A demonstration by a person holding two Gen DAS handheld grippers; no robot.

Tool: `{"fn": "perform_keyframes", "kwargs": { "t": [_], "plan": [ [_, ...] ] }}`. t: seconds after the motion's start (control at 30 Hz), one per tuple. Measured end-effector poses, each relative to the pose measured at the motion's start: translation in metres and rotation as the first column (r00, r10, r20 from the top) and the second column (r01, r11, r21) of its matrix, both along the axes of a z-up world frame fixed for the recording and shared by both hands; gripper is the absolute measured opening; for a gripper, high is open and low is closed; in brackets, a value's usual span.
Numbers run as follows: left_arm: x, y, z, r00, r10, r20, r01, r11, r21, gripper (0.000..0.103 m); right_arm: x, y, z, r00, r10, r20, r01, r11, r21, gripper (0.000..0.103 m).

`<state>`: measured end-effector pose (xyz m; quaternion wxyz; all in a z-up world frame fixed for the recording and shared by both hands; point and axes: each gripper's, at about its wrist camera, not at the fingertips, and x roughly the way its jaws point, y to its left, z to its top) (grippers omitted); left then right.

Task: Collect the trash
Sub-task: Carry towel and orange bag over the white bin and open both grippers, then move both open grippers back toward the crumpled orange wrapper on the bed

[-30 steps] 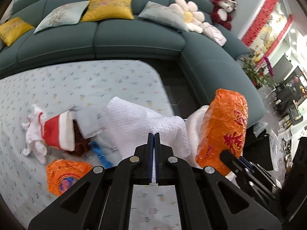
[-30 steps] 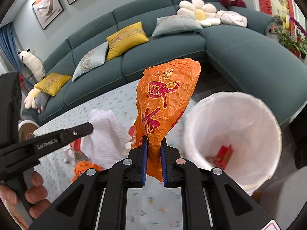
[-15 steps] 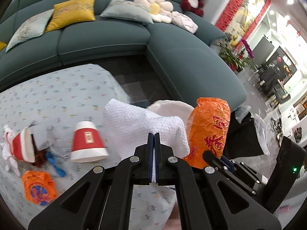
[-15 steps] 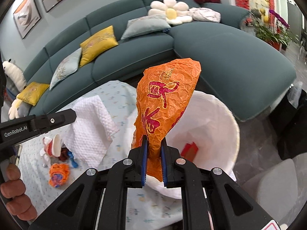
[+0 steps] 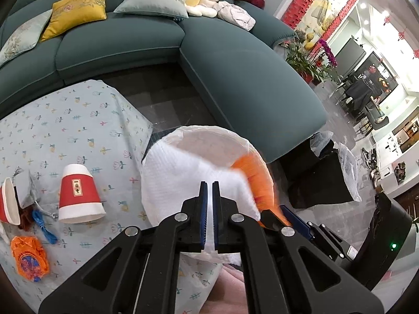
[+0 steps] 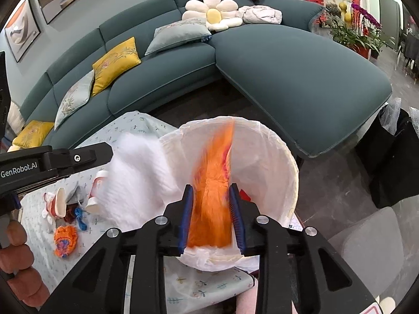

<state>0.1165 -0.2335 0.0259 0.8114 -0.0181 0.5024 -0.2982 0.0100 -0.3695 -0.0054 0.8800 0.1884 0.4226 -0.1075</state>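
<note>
A white lined bin (image 6: 288,157) stands beside the table, and both grippers hang over its mouth. My right gripper (image 6: 210,191) is opening. The orange crinkled wrapper (image 6: 212,209) is blurred between its spread pads, dropping into the bin, and the pads do not press on it. My left gripper (image 5: 208,184) still has the white paper towel (image 5: 178,178) pinched between its blue pads, though its jaws are starting to part. The towel drapes over the bin rim (image 5: 209,130). The wrapper (image 5: 254,175) shows as an orange blur to the right of the towel.
On the floral tablecloth (image 5: 65,130) lie a red-and-white paper cup (image 5: 78,193), a second cup (image 5: 7,204), blue string (image 5: 44,227) and a crumpled orange wrapper (image 5: 28,259). A teal sofa (image 5: 235,78) curves behind. Black bags (image 5: 319,180) sit on the floor at right.
Both grippers have swung right, from above the table to above the bin. The right jaws have spread and the orange wrapper has slipped down from upright between them.
</note>
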Motion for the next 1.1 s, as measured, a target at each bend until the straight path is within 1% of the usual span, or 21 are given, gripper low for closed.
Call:
{"fn": "perform_keyframes", "kwargs": {
  "t": [0.07, 0.1, 0.13, 0.2, 0.23, 0.33, 0.5, 0.57, 0.63, 0.73, 0.9, 0.97, 1.03, 1.1],
  "plan": [
    [-0.002, -0.002, 0.0, 1.0, 0.003, -0.001, -0.003, 1.0, 0.002, 0.017, 0.0, -0.001, 0.001, 1.0, -0.004, 0.002, 0.004, 1.0, -0.001, 0.029],
    [-0.002, -0.002, 0.0, 1.0, 0.007, 0.0, -0.007, 1.0, 0.0, 0.019, 0.0, -0.001, 0.002, 1.0, -0.006, 0.004, 0.006, 1.0, 0.0, 0.031],
    [-0.003, -0.002, 0.001, 1.0, 0.008, 0.002, -0.008, 1.0, -0.002, 0.024, 0.0, -0.001, 0.003, 1.0, -0.008, 0.007, 0.008, 1.0, -0.001, 0.033],
    [-0.003, -0.002, 0.002, 1.0, 0.01, 0.008, -0.01, 1.0, -0.003, 0.028, -0.002, -0.001, 0.005, 1.0, -0.012, 0.015, 0.012, 1.0, -0.004, 0.035],
    [-0.004, -0.002, 0.003, 1.0, 0.012, 0.012, -0.012, 1.0, 0.001, 0.029, -0.002, 0.0, 0.006, 1.0, -0.011, 0.018, 0.011, 1.0, -0.003, 0.035],
    [-0.004, 0.003, 0.004, 1.0, 0.02, 0.019, -0.02, 1.0, 0.006, 0.03, -0.002, 0.002, 0.009, 1.0, -0.005, 0.021, 0.005, 1.0, -0.006, 0.035],
    [-0.005, 0.022, 0.004, 0.998, 0.06, 0.024, -0.06, 0.998, 0.01, 0.034, 0.0, 0.011, 0.013, 1.0, 0.019, 0.022, -0.018, 1.0, -0.012, 0.036],
    [-0.005, 0.033, 0.005, 0.996, 0.084, 0.027, -0.084, 0.996, 0.014, 0.039, 0.001, 0.016, 0.016, 0.999, 0.031, 0.024, -0.031, 0.999, -0.011, 0.037],
    [-0.006, 0.047, 0.005, 0.993, 0.113, 0.03, -0.113, 0.993, 0.017, 0.04, 0.002, 0.025, 0.019, 0.999, 0.046, 0.029, -0.045, 0.999, -0.013, 0.041],
    [-0.006, 0.067, 0.006, 0.988, 0.153, 0.031, -0.154, 0.988, 0.023, 0.046, 0.004, 0.04, 0.023, 0.997, 0.074, 0.034, -0.074, 0.997, -0.017, 0.042],
    [-0.008, 0.109, 0.005, 0.974, 0.225, 0.032, -0.226, 0.973, 0.04, 0.047, 0.011, 0.07, 0.029, 0.99, 0.134, 0.04, -0.133, 0.991, -0.023, 0.042],
    [-0.01, 0.128, 0.005, 0.964, 0.262, 0.04, -0.264, 0.963, 0.054, 0.056, 0.014, 0.086, 0.032, 0.986, 0.163, 0.042, -0.162, 0.987, -0.025, 0.042],
    [-0.013, 0.149, 0.004, 0.953, 0.299, 0.046, -0.301, 0.952, 0.06, 0.059, 0.016, 0.099, 0.034, 0.982, 0.184, 0.042, -0.183, 0.983, -0.023, 0.042],
    [-0.014, 0.164, 0.003, 0.944, 0.326, 0.042, -0.328, 0.942, 0.065, 0.06, 0.018, 0.114, 0.036, 0.978, 0.206, 0.043, -0.206, 0.978, -0.019, 0.042]
  ]
}}
